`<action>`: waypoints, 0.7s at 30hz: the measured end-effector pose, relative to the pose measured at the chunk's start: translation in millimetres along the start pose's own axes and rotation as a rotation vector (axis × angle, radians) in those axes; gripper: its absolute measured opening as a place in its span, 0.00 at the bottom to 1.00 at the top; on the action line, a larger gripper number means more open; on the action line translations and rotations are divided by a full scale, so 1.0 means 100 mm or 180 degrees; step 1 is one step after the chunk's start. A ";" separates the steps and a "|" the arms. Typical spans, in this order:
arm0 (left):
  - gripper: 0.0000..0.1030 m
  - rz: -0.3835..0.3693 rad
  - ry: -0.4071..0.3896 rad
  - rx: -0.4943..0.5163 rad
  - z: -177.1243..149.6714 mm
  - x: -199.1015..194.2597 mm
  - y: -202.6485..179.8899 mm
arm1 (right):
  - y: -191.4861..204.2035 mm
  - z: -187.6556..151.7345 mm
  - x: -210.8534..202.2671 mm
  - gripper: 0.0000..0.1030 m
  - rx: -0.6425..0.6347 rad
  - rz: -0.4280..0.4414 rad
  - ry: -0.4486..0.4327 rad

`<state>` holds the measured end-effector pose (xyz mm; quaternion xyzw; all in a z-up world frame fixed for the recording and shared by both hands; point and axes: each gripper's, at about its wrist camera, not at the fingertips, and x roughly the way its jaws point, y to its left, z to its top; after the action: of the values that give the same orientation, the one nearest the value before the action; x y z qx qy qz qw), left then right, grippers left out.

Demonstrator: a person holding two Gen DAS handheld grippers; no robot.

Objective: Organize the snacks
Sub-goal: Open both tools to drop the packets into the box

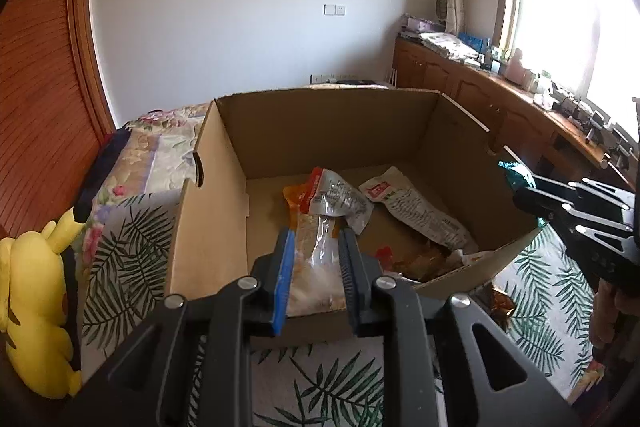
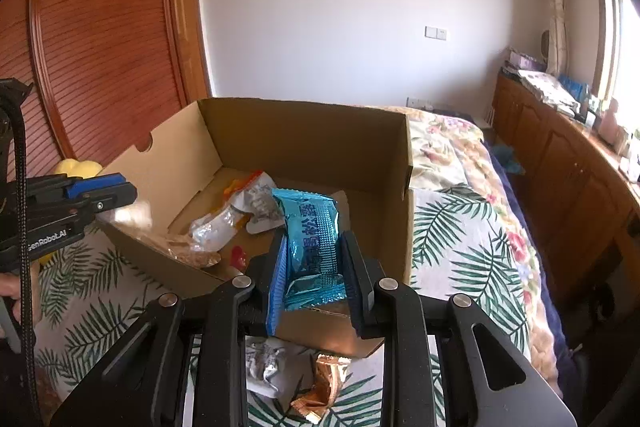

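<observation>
Your left tongs (image 1: 314,247) are clamped on a clear pack (image 1: 316,267), the pads pressing its two long edges. The pack's long axis runs straight ahead from the tongs, its far end already past the near wall of the box (image 1: 320,123) and over the floor of it. Your right tongs (image 2: 312,251) are closed the same way on a blue pack (image 2: 310,247), which also points forward along the fingers, its far end over the box interior.

Ahead of and below both tongs, inside the box, lie a grey pack (image 1: 340,201) and a white pack (image 1: 416,211). Two loose packs, a silver one (image 2: 264,371) and a gold one (image 2: 324,383), sit on the bed just under your right tongs, outside the box.

Both held packs look ready to drop. The left one hangs over the grey pack, so it would likely land on top of it. The right hand is nearer the loose packs.
</observation>
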<state>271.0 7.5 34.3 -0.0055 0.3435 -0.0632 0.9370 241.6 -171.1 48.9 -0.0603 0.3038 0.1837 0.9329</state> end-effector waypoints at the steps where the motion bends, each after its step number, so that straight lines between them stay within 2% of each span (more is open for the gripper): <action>1: 0.22 0.0007 0.0011 -0.0003 -0.01 0.02 0.00 | 0.01 0.00 0.01 0.24 -0.0008 -0.0007 0.0004; 8: 0.28 -0.0002 -0.0005 -0.0054 -0.05 0.02 0.05 | 0.06 0.02 0.07 0.25 -0.0041 -0.0016 0.0031; 11: 0.34 0.0001 -0.0011 -0.0079 -0.05 0.00 0.08 | 0.09 0.00 0.10 0.25 -0.0046 0.0004 0.0038; 13: 0.43 -0.0037 -0.0023 -0.0104 -0.06 -0.01 0.09 | 0.10 -0.01 0.08 0.28 -0.0058 0.0022 0.0018; 15: 0.46 -0.0031 -0.0035 -0.0102 -0.06 -0.03 0.10 | 0.11 -0.02 0.07 0.31 -0.0054 0.0043 0.0002; 21: 0.47 -0.0050 -0.0147 0.0051 -0.08 -0.17 -0.01 | 0.17 -0.05 -0.07 0.31 -0.0095 0.0189 -0.0063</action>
<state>253.1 8.9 39.2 -0.0022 0.3212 -0.0732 0.9442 227.1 -158.2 49.3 -0.0633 0.2934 0.2164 0.9290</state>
